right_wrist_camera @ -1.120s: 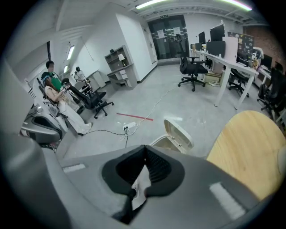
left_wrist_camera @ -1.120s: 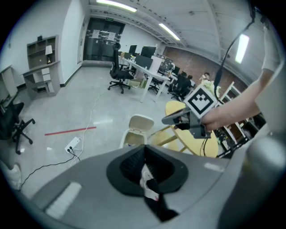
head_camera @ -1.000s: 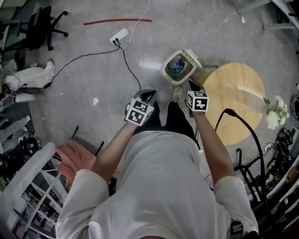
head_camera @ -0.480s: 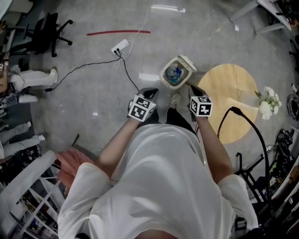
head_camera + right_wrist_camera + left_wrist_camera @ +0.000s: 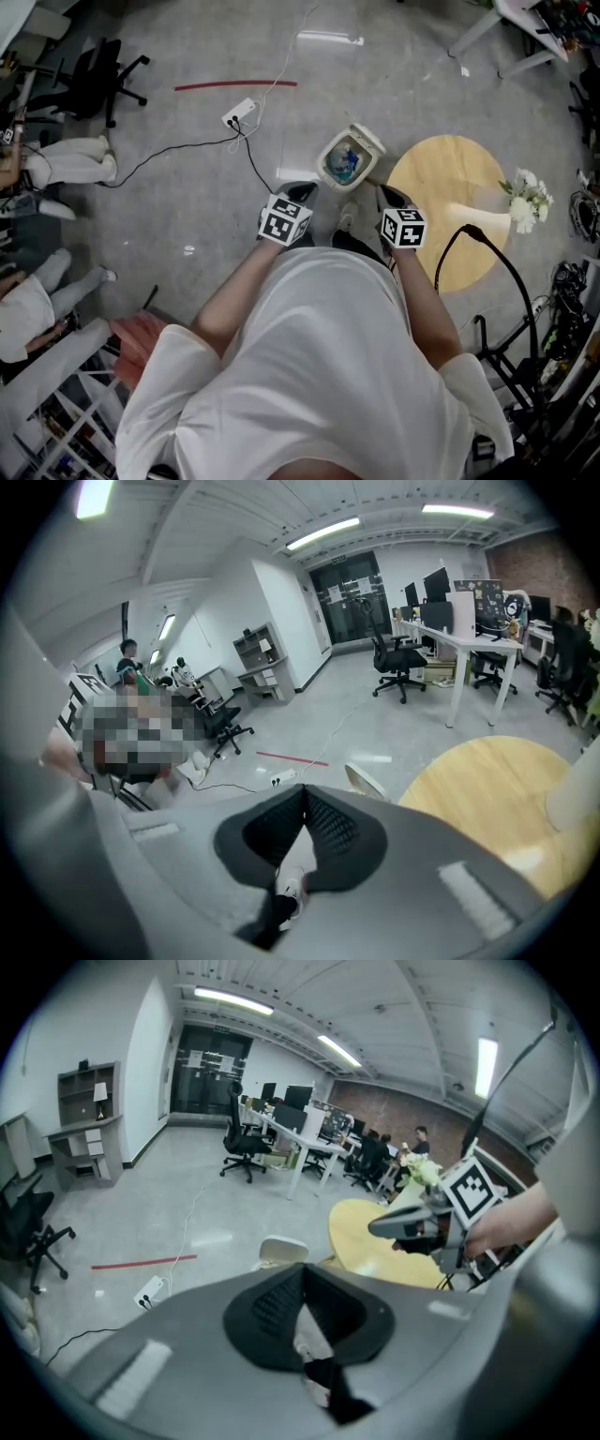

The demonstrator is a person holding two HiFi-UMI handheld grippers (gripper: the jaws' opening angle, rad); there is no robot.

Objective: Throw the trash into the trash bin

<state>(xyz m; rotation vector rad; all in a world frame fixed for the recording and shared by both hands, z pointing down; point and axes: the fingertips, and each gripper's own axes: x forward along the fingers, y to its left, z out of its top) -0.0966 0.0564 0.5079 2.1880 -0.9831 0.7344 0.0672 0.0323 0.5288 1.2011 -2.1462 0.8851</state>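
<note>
"Two grippers up. What have you got in them?"

"Nothing. My left gripper [image 5: 302, 1271] has its jaws pressed together at the tips, and only the floor and my shoe show through the gap behind them. My right gripper [image 5: 304, 791] is closed the same way and holds nothing."

"And the trash?"

"The blue trash [image 5: 348, 161] lies inside the trash bin [image 5: 367, 141]. The bin stands open-topped on the grey floor [image 5: 187, 187], just beside the round wooden table [image 5: 469, 169]. In the head view both grippers hang above my feet, near the bin. The left one is at the bin's lower left, and the right one is between the bin and the table's edge."

"Anything else around?"

"White flowers [image 5: 523, 199] sit at the table's far edge. A power strip [image 5: 239, 114] with its cables lies beyond the bin, near a red strip [image 5: 234, 84] on the floor. An office chair [image 5: 98, 75] stands well apart on the left."
</note>
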